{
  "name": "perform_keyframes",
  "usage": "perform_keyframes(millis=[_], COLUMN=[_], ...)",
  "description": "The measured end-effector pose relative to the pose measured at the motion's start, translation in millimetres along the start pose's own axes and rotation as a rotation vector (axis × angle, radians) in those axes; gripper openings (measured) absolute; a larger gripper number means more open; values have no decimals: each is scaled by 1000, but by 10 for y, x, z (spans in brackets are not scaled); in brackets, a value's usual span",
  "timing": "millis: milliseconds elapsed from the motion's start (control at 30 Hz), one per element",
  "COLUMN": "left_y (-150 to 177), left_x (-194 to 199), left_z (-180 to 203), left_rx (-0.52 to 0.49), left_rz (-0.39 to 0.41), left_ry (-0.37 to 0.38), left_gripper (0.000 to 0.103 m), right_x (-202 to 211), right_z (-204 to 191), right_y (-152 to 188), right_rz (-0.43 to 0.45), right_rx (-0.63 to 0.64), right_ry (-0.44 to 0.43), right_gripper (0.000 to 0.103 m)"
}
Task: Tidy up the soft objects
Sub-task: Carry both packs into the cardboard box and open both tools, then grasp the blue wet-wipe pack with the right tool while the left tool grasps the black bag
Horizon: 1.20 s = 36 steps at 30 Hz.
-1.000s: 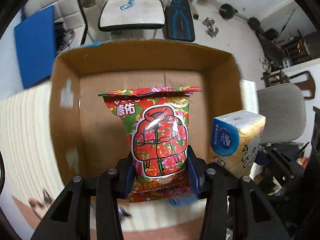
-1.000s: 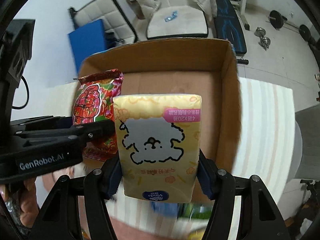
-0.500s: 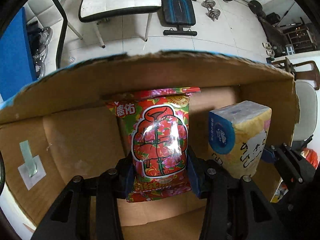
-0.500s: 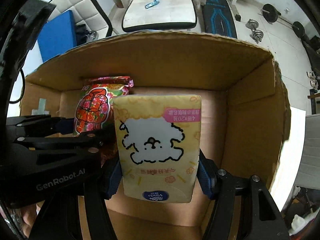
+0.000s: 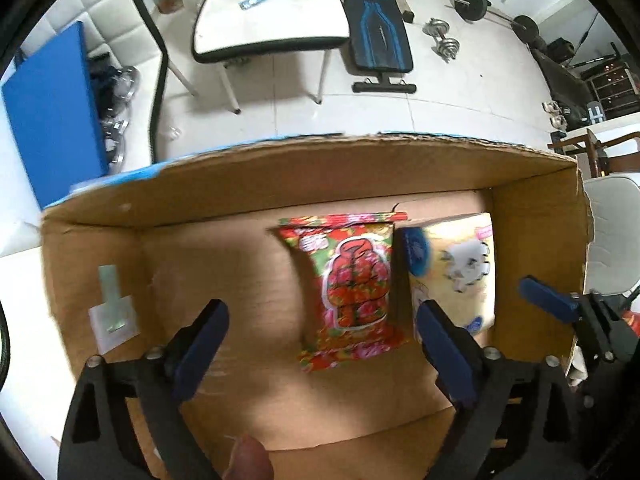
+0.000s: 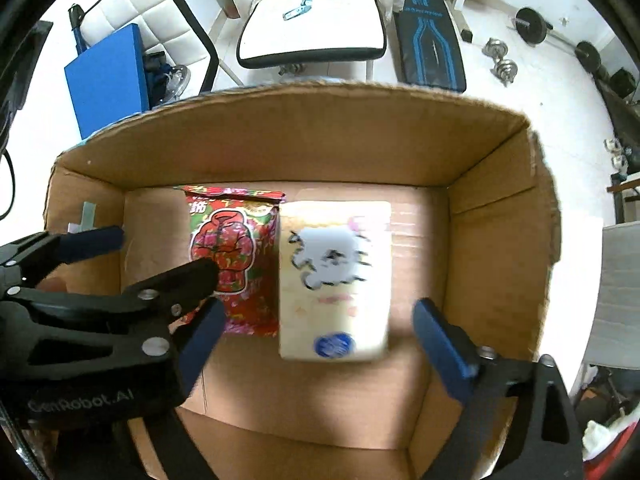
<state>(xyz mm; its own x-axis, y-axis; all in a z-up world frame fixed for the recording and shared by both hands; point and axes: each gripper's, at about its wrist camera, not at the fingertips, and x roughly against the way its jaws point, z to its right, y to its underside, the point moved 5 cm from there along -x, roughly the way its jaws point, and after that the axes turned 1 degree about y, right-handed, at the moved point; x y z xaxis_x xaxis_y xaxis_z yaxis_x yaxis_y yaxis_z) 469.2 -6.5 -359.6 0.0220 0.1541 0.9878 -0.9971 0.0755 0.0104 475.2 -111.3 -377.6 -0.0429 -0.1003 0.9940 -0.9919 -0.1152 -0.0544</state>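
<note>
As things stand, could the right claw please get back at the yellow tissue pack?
Probably yes: the right claw is open above the yellow tissue pack, with nothing between them in the cardboard box.

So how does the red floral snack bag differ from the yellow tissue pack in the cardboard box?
The red floral snack bag is a thin pouch with a crimped top edge; the yellow tissue pack is a thicker, blocky brick. The bag shows a red jacket picture, the pack a white fluffy dog. The bag lies left of the pack. Both lie flat, side by side, inside the cardboard box, released.

I see a red floral packet (image 6: 232,258) left of the yellow, white-dog tissue pack (image 6: 334,276), in the brown box (image 6: 304,136).
</note>
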Motion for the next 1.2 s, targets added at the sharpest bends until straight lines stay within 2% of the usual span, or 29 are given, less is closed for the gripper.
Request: perform_keyframes(millis=[233, 367, 500, 700, 833, 900, 1033, 1067, 1133, 1200], left_y=[238, 436, 671, 1232, 1874, 2164, 2672, 2756, 2943, 3051], left_x=[349, 592, 920, 1414, 1459, 1341, 689, 534, 166, -108], left_z=[-93, -103, -74, 13, -63, -159, -393, -448, -573, -660], left_rx=[1, 4, -8, -39, -37, -29, -41, -37, -31, -23], left_rz=[68, 108, 188, 312, 358, 337, 169, 128, 43, -19], left_ry=[-50, -56, -83, -130, -206, -225, -255, -257, -244, -232], left_gripper=[101, 101, 101, 101, 101, 101, 99, 93, 86, 86], right_x=[309, 535, 828, 1270, 1371, 1269, 832, 706, 443, 206], right_z=[-84, -151, -236, -245, -273, -314, -338, -325, -317, -324], right_y=[179, 369, 599, 1144, 1676, 1973, 2399, 2462, 2563, 2600], right_rz=[35, 97, 170, 193, 198, 163, 41, 8, -39, -68], right_rx=[1, 16, 53, 56, 93, 133, 151, 144, 127, 112], right_ry=[20, 19, 10, -65, -54, -48, -62, -65, -76, -67], right_gripper=[103, 103, 103, 103, 103, 103, 103, 103, 103, 103])
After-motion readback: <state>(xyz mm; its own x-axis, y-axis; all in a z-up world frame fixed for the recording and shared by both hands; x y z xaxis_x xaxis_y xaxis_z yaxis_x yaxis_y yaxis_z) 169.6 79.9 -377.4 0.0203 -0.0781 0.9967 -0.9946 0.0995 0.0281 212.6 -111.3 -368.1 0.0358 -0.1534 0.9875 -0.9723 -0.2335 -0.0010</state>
